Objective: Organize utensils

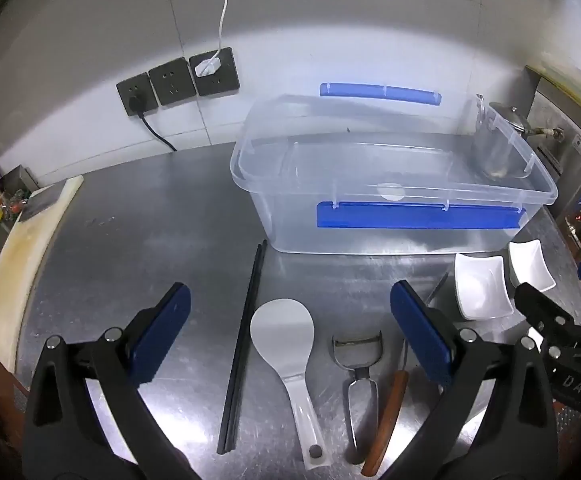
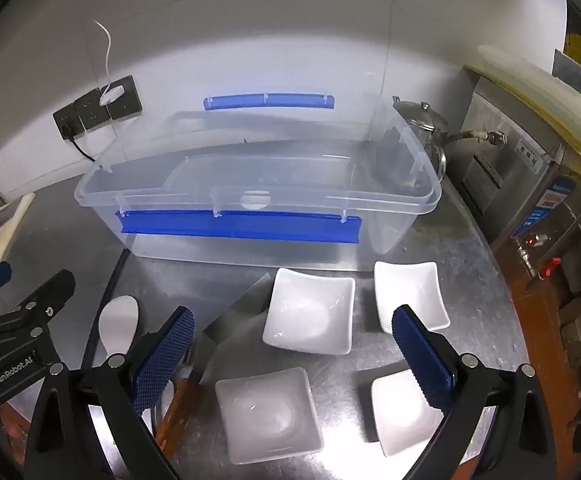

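A row of three dark grey wall sockets [image 1: 178,82] sits on the white tiled wall [image 1: 330,20], with a white plug and cord [image 1: 207,67] in the right one and a black cable [image 1: 152,130] in the left. A pale, stained cutting board [image 1: 18,264] lies at the steel counter's [image 1: 138,216] left edge. A steel kettle [image 2: 424,120] stands at the far right.

On the steel counter stand four white square ceramic dishes: far left [image 2: 309,312], far right [image 2: 409,294], near left [image 2: 268,414] and near right [image 2: 400,416]. One clear plastic storage box with blue clip handles [image 1: 394,204] sits at the far side. To the left lie one pair of black chopsticks [image 1: 242,344], one white plastic rice paddle [image 1: 286,344], one metal peeler [image 1: 358,368] and one wooden-handled knife [image 1: 388,420]. Three dark wall sockets [image 1: 178,82] are mounted on the far wall, and one steel kettle [image 2: 422,120] stands behind the box.
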`<state>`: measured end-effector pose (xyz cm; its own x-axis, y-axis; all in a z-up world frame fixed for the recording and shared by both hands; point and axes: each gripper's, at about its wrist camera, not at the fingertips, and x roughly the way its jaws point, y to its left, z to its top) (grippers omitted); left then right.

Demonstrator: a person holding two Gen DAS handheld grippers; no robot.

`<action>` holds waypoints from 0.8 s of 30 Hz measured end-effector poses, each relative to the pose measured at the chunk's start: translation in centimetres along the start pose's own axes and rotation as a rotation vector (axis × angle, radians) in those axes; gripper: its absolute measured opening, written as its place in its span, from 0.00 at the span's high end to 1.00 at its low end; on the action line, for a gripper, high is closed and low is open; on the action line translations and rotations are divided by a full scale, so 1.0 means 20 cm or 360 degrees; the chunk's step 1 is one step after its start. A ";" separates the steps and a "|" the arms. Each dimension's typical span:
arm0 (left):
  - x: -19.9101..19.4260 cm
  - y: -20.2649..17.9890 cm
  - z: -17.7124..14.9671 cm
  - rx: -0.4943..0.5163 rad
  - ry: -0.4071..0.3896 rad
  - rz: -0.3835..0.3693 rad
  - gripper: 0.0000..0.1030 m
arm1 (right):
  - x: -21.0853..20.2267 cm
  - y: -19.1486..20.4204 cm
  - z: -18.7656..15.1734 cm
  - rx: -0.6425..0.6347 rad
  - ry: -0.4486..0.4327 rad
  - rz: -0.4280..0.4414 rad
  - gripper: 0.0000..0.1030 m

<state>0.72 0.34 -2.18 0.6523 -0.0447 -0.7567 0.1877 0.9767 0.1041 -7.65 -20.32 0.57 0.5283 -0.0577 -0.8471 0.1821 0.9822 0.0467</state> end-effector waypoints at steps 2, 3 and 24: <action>0.01 0.00 0.00 0.0001 0.0013 -0.0010 0.07 | 0.05 0.09 0.02 -0.0001 0.0018 -0.0067 0.04; 0.01 0.00 0.00 0.0004 0.0018 -0.0013 0.07 | 0.05 0.09 0.01 -0.0002 0.0021 -0.0072 0.04; 0.07 0.05 0.01 0.0002 0.0065 -0.0022 0.07 | 0.07 0.10 0.01 0.0012 0.0062 -0.0112 0.04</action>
<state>1.95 1.13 -3.06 0.6194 -0.0494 -0.7836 0.1971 0.9758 0.0943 -6.32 -18.52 -0.40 0.4814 -0.1196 -0.8683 0.2241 0.9745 -0.0099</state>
